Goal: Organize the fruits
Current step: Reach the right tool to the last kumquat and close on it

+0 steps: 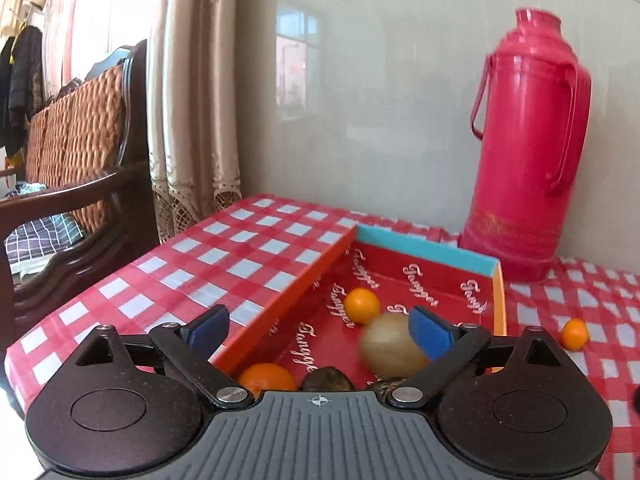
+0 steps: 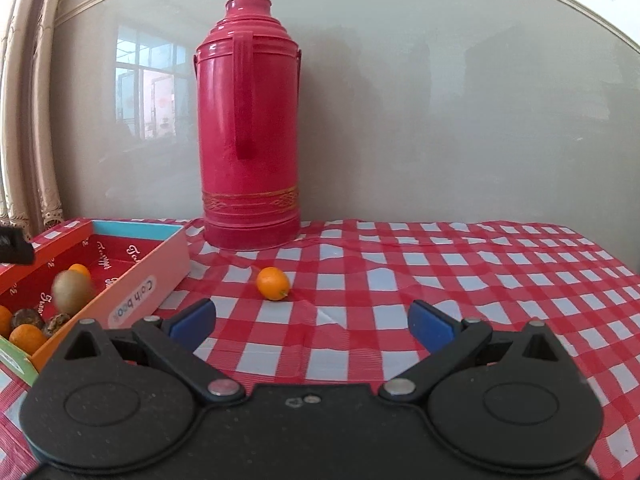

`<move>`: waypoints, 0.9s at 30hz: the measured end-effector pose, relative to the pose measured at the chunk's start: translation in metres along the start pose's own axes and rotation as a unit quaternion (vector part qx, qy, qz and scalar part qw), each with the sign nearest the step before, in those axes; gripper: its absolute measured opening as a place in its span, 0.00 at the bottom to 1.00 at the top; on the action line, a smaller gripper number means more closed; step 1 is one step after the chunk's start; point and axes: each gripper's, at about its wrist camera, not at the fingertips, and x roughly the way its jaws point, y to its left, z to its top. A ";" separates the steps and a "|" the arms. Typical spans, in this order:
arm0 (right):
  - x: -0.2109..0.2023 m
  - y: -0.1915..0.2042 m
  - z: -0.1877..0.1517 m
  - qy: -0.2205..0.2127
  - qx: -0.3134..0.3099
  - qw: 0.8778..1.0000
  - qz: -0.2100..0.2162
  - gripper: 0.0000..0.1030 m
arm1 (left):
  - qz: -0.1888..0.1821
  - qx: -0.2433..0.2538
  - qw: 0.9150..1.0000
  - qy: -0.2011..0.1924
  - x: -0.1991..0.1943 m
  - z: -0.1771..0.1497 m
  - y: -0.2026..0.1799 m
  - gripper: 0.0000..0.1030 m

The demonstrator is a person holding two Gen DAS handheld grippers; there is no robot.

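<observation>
My left gripper [image 1: 320, 330] stands open over a red cardboard box [image 1: 424, 246]. A blurred greenish-brown kiwi [image 1: 394, 344] is loose between the jaws, close to the right blue pad [image 1: 430, 332], and neither pad presses on it. In the box lie two small oranges [image 1: 362, 305] [image 1: 267, 378] and dark wrinkled fruits [image 1: 326, 378]. The right wrist view shows the same kiwi [image 2: 72, 292] blurred above the box [image 2: 160, 264]. My right gripper [image 2: 313, 322] is open over the checked cloth with nothing in it. A loose small orange [image 2: 273, 283] lies ahead of it, right of the box.
A tall red thermos [image 2: 250, 128] stands against the wall behind the box. The table carries a red-and-white checked cloth [image 2: 440, 280]. To the left, off the table edge, are a wooden wicker-backed chair [image 1: 80, 152] and a curtain [image 1: 192, 100].
</observation>
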 end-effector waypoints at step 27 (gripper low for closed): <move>0.106 0.039 0.025 0.087 -0.027 0.994 0.052 0.77 | 0.172 -0.089 0.977 -0.093 -0.087 -0.070 0.156 1.00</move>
